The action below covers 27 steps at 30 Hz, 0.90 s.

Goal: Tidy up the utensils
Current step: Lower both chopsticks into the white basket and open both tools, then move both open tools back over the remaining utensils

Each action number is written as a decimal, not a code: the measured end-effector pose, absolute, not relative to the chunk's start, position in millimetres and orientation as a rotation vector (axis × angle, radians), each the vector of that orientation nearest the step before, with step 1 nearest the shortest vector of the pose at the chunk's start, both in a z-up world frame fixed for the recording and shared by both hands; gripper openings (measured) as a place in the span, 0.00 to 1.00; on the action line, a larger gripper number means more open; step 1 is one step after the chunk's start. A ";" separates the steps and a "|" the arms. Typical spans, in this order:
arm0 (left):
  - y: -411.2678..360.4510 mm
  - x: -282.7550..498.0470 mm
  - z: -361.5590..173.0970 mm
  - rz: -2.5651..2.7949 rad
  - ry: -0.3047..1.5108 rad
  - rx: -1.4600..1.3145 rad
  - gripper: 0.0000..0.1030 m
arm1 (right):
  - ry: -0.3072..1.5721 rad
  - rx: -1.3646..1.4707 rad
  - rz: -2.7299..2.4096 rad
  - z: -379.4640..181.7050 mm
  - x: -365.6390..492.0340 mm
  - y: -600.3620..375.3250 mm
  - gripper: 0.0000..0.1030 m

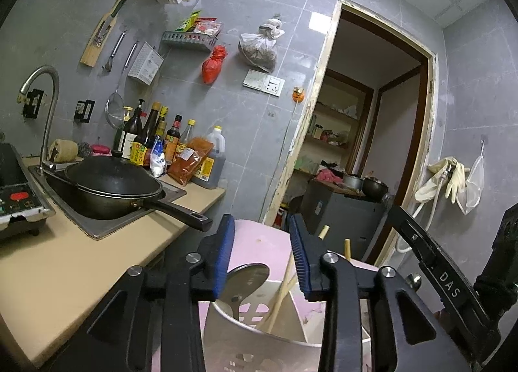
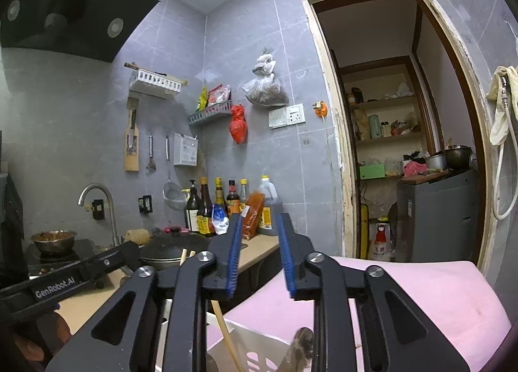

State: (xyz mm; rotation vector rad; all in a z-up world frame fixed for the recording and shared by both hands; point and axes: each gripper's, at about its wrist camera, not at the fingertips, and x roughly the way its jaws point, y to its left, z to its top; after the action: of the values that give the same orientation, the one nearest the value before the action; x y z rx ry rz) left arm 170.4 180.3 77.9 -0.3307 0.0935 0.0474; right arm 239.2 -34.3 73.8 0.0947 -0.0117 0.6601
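Note:
A white slotted utensil holder (image 1: 259, 336) stands on a pink surface (image 1: 259, 242) directly under both grippers. In it lean a metal spoon (image 1: 246, 278) and wooden chopsticks (image 1: 285, 287). My left gripper (image 1: 261, 226) hovers above the holder's rim, open, with nothing between its blue pads (image 1: 223, 261). In the right wrist view the holder (image 2: 259, 349) shows at the bottom with a chopstick (image 2: 226, 330) and a grey utensil end (image 2: 302, 339). My right gripper (image 2: 260, 219) is open over it and holds nothing.
A beige counter (image 1: 64, 261) runs on the left with a black wok (image 1: 110, 187) in the sink, a tap (image 1: 48, 106), sauce bottles (image 1: 162, 142) and an induction cooker (image 1: 16, 197). Utensils hang on the grey wall (image 1: 113, 48). An open doorway (image 1: 365, 145) lies ahead.

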 end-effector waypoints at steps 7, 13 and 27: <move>154.5 165.8 88.3 0.034 0.150 -0.255 0.43 | 0.006 0.051 0.604 81.4 226.9 -63.5 0.45; 125.3 160.7 89.9 -0.005 0.165 -0.219 0.64 | 0.020 0.038 0.545 83.2 214.6 -101.6 0.74; 47.5 149.0 78.4 -0.132 0.210 -0.147 0.87 | 0.025 0.018 0.421 79.7 182.7 -189.3 1.00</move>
State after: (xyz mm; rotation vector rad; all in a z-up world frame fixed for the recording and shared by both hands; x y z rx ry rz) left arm 149.0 47.5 78.4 -0.1475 0.2104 -0.1319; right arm 182.7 -189.3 79.7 0.0183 0.0249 0.4210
